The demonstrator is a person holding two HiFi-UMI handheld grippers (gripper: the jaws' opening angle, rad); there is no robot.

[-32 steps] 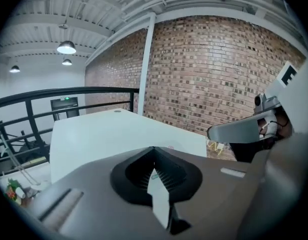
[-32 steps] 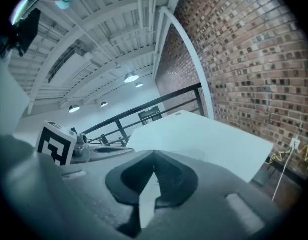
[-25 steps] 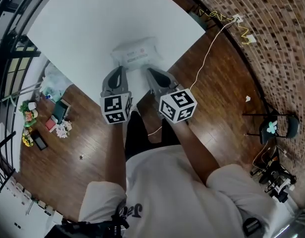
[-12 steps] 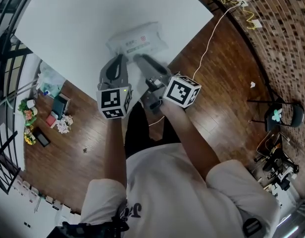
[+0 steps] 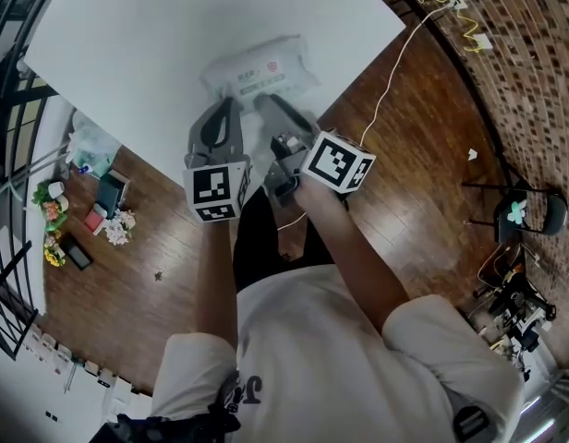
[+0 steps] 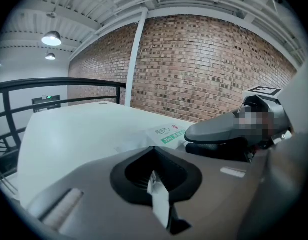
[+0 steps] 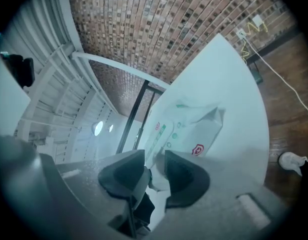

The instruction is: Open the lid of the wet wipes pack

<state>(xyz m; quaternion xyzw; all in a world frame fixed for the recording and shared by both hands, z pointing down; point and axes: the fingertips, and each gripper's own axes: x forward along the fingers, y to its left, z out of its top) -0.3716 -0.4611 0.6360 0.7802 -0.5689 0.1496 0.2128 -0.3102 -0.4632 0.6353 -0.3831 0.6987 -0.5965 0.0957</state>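
Observation:
The wet wipes pack (image 5: pixel 261 72) is white with green print and lies flat near the front edge of the white table (image 5: pixel 146 35). My right gripper (image 5: pixel 277 116) is rolled onto its side at the pack's near edge. In the right gripper view its dark pads (image 7: pixel 181 176) stand apart with the pack (image 7: pixel 189 129) just beyond and showing in the gap, so the right gripper (image 7: pixel 155 166) is open. My left gripper (image 5: pixel 222 118) hovers at the pack's near left corner. In the left gripper view the left gripper (image 6: pixel 156 171) looks shut, with the pack (image 6: pixel 166 134) ahead and the right gripper (image 6: pixel 229 134) beside it.
The table's curved edge runs just under both grippers, with wood floor below. A white cable (image 5: pixel 386 90) trails across the floor at right. A folding chair (image 5: pixel 520 215) stands far right, small clutter (image 5: pixel 81 220) lies on the floor at left, and a black railing (image 6: pixel 54 91) lines the table's far side.
My right gripper has rolled onto its side, opened its jaws from shut, and sunk towards the pack's near edge. The left gripper has hardly moved.

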